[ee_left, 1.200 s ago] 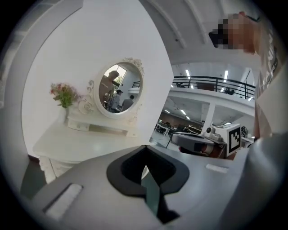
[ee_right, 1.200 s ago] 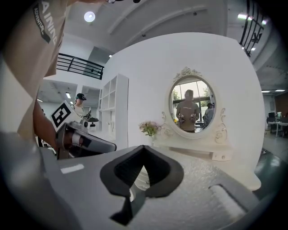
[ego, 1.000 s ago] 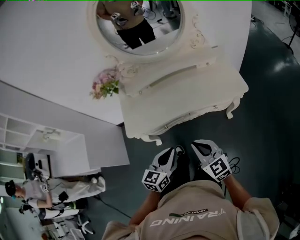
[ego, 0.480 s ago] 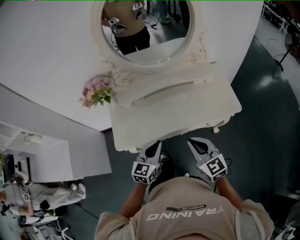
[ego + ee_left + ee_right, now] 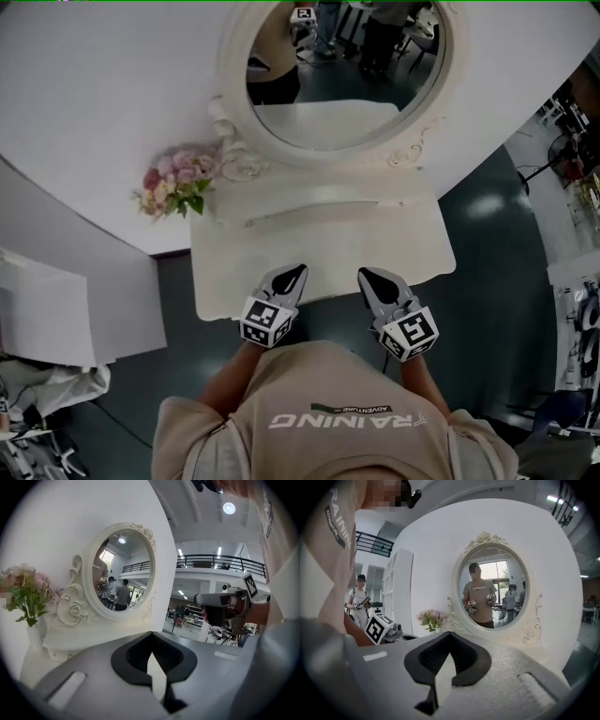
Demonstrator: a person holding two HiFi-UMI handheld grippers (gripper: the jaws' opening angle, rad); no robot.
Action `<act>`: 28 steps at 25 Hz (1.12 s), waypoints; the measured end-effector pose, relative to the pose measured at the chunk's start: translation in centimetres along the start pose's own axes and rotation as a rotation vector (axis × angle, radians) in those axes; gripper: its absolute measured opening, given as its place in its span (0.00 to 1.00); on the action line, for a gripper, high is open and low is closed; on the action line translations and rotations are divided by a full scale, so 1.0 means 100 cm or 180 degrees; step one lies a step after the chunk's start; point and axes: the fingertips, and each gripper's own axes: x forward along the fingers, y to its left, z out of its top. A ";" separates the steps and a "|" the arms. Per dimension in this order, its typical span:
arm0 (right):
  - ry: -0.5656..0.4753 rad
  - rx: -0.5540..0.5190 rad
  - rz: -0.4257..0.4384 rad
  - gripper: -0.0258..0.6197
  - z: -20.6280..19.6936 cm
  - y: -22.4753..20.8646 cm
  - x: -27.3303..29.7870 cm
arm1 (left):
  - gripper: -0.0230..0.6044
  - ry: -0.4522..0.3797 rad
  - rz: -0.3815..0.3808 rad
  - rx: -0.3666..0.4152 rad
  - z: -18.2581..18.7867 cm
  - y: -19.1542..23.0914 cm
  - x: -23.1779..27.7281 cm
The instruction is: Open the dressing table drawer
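Left tool [image 5: 296, 271] and right tool [image 5: 365, 275], closed empty, have advanced over the dressing table [image 5: 417, 246].

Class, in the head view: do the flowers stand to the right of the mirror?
No, the flowers stand to the left of the mirror.

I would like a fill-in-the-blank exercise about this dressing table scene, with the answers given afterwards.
1. In the head view, the flowers stand to the ___ of the mirror.
2. The dressing table is ___ in colour.
3. The left gripper and the right gripper both have their jaws ___.
Answers: left; white; shut.
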 end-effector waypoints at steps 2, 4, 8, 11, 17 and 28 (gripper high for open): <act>-0.0058 0.0256 -0.0016 0.04 0.000 -0.005 0.021 | 0.06 0.0023 0.0024 -0.0025 0.004 0.020 0.000; -0.0090 0.0387 -0.0057 0.04 0.000 -0.011 0.040 | 0.06 0.0049 0.0103 -0.0017 0.007 0.041 -0.002; -0.0016 0.0280 0.0034 0.04 0.003 -0.015 0.076 | 0.06 0.0148 0.0407 -0.0146 0.007 0.086 -0.010; 0.0089 0.0191 0.0247 0.04 0.001 -0.014 0.098 | 0.06 0.0224 0.0604 -0.0159 0.009 0.108 -0.014; 0.0152 0.0081 0.0680 0.04 -0.003 -0.022 0.130 | 0.06 0.0235 0.0905 -0.0169 0.023 0.122 -0.002; 0.0290 -0.0193 0.1120 0.04 -0.025 -0.056 0.177 | 0.06 0.0267 0.1540 -0.0358 0.009 0.160 0.018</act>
